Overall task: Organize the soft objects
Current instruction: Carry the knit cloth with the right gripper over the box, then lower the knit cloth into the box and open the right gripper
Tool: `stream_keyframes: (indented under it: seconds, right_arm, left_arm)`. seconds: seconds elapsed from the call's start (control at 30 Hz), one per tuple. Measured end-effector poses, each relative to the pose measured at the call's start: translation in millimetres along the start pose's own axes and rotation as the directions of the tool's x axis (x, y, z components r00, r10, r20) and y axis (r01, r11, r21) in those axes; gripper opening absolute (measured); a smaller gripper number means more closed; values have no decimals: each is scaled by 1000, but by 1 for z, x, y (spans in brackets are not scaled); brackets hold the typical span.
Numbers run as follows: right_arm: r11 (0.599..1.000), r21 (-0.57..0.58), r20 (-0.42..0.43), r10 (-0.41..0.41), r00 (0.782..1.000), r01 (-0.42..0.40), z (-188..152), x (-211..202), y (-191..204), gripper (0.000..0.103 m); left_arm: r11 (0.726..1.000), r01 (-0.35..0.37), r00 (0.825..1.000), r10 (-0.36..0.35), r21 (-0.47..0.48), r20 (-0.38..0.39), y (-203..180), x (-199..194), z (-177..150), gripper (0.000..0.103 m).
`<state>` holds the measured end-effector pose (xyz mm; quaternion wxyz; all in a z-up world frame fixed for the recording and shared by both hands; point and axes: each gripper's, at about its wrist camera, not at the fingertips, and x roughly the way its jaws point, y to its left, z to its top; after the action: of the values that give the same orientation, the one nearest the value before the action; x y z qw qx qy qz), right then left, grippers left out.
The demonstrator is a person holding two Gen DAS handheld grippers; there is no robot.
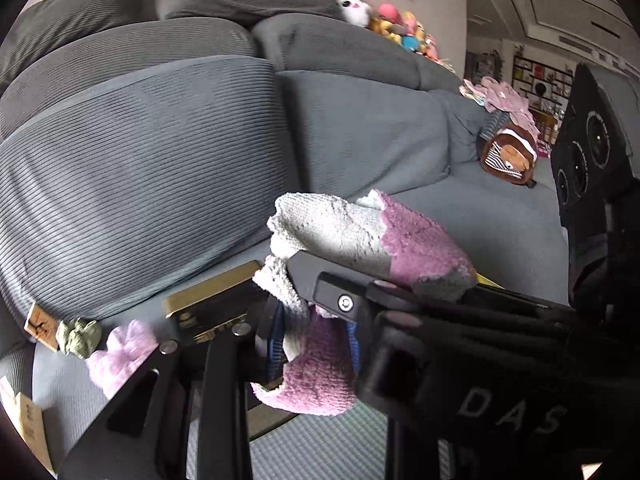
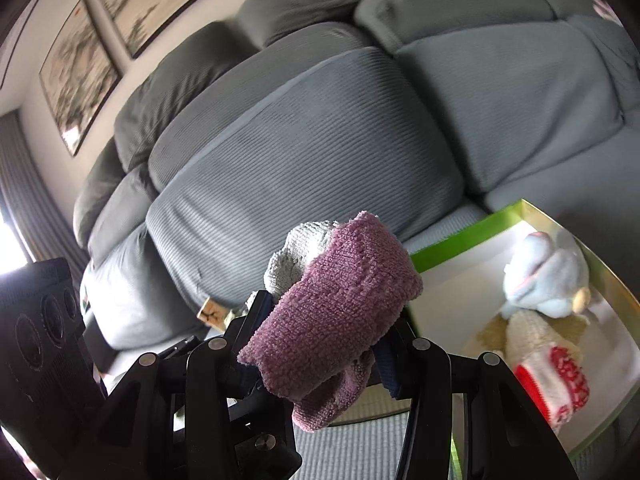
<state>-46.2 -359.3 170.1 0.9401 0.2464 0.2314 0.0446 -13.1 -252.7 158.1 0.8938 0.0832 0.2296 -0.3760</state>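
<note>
Box (image 2: 460,240) holding plush toys (image 2: 548,276), both tongs (image 2: 316,344) pinching sock (image 2: 340,300)

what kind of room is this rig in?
Most likely a home living room. A big grey sofa fills both wrist views, framed landscape pictures hang on the wall behind it, and a pile of plush toys sits on top of the sofa back.

We see soft daylight, window glare blown out at the right view's left edge, blurred, fisheye-bent, dark-vignetted corners.
</note>
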Motion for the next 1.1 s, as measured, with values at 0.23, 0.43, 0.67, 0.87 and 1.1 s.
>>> stream_keyframes:
  seconds: [0.23,0.43,0.67,0.87,1.1]
  right_arm:
    - [995,100,17,-29,999,27,-1,-11,-40,50]
    - [986,156,27,-65,998,60,-4,-22,-62,50]
    - [966,230,12,-121,993,115,-8,-25,-88,50]
    - [941,295,10,-179,984,168,-11,-30,-108,50]
    - [913,344,-8,-228,974,217,-12,-31,-122,50]
  left_arm:
    - [998,50,999,-50,27,-19,-25,24,6,24]
    - [994,94,995,-93,47,-38,-40,39,7,24]
    - [989,142,987,-138,40,-77,-55,61,3,24]
    - [980,199,973,-195,18,-125,-65,79,-1,24]
    - [975,222,962,-216,18,-167,-76,91,-1,24]
